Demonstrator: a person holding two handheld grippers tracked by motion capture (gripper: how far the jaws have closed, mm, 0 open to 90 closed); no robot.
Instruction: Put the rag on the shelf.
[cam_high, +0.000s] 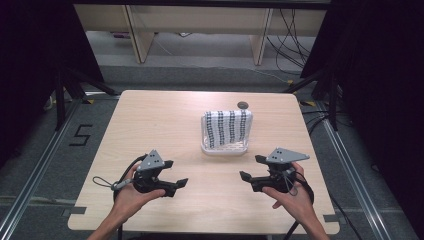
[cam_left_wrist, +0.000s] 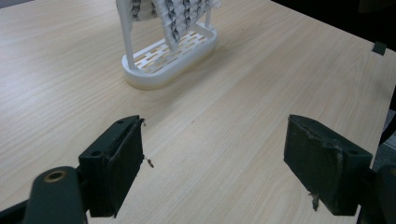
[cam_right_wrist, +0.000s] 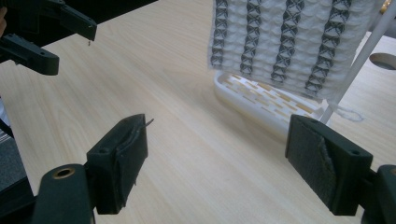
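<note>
Towel (cam_high: 229, 128) hangs on white rack (cam_high: 224, 148), beyond both claws. Left claw (cam_high: 173, 175) and right claw (cam_high: 251, 168) gape apart, holding nothing, over the surface (cam_high: 150, 120).

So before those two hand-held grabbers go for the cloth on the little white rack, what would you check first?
1. Left gripper jaws open, nothing between them: ok.
2. Right gripper jaws open and empty: ok.
3. Cloth draped over the rack, hanging free: ok.
4. Rack standing upright on the table: ok.
5. Bare table between both grippers and the rack, nothing in the way: ok.
6. Whether the cloth is snagged on the rack's far side: cannot tell.
</note>
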